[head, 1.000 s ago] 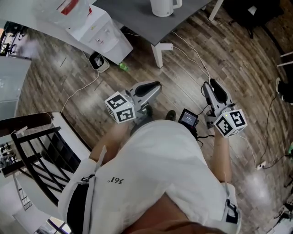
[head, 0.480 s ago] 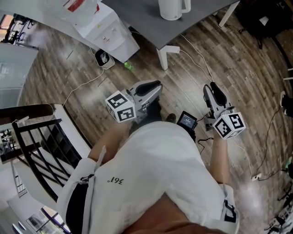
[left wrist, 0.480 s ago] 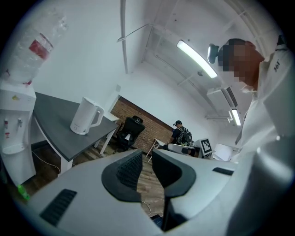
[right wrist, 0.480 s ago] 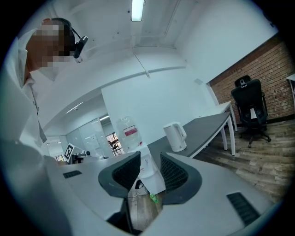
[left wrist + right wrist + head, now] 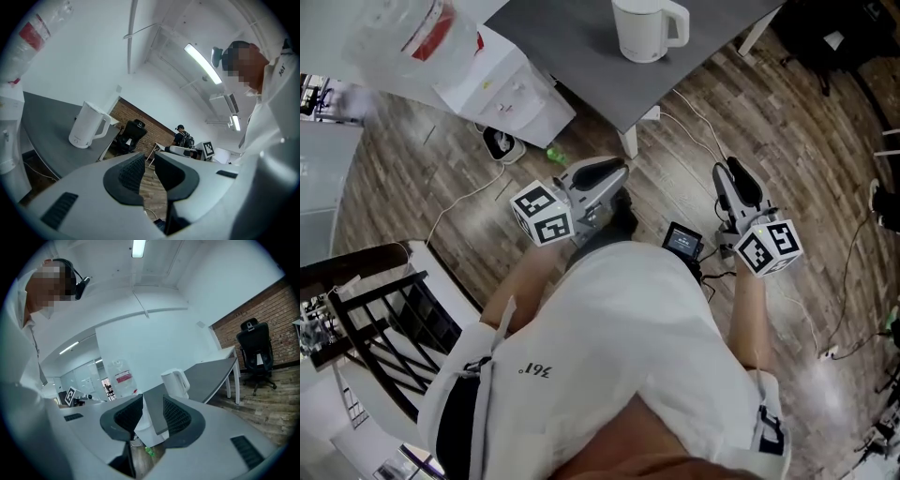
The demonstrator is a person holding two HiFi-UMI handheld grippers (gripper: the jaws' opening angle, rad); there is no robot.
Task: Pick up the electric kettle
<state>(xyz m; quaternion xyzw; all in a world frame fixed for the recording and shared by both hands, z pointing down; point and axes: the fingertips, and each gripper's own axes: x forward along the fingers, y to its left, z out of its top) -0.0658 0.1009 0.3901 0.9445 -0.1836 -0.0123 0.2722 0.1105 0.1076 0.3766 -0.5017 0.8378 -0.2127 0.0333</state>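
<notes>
The electric kettle point(image 5: 642, 28) stands upright on the grey tabletop point(image 5: 572, 47), well ahead of both grippers, with its handle point(image 5: 679, 22) on the right. The left gripper point(image 5: 615, 176) has its jaws only a crack apart and the right gripper point(image 5: 733, 174) has them moderately apart; both are empty. The right gripper is probably best brought in level with the handle, then closed around its middle before lifting straight up.

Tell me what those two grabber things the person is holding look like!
Both are pale grey plastic. The left gripper and the right gripper each have two jaws with dark, ribbed pads. Each also has a white cube covered in black square markers at the back. The person wears a white shirt.
</notes>
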